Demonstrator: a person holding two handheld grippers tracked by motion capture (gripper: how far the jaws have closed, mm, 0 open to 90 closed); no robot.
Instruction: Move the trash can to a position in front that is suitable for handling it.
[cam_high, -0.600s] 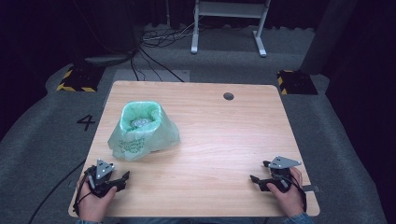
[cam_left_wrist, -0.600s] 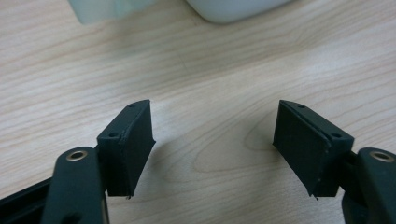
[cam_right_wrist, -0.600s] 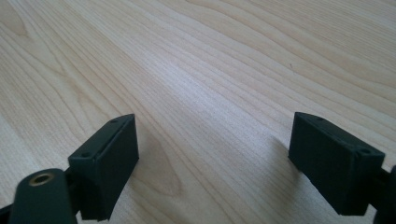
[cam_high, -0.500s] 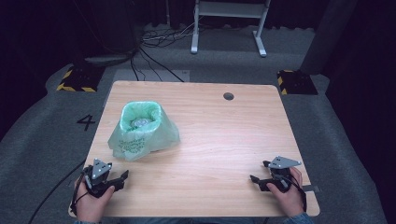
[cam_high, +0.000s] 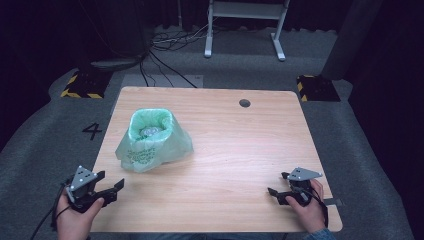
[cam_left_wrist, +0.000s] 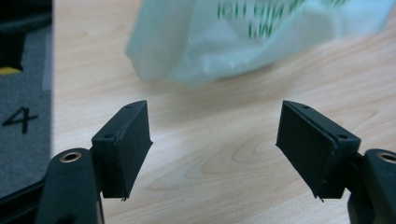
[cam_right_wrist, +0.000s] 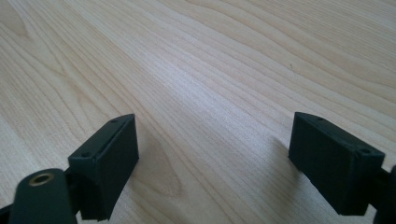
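Green plastic bag on the table's left half

We see it standing upright, mouth open, printed lettering facing near, contents inside too blurred to identify.

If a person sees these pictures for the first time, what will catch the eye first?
First, the green plastic bag standing open on the left half of the wooden table, with something pale inside that is too small to tell. Next, the two black tools at the near edge: the left hand-held gripper points toward the bag with jaws open and empty, and the right hand-held gripper is open too.
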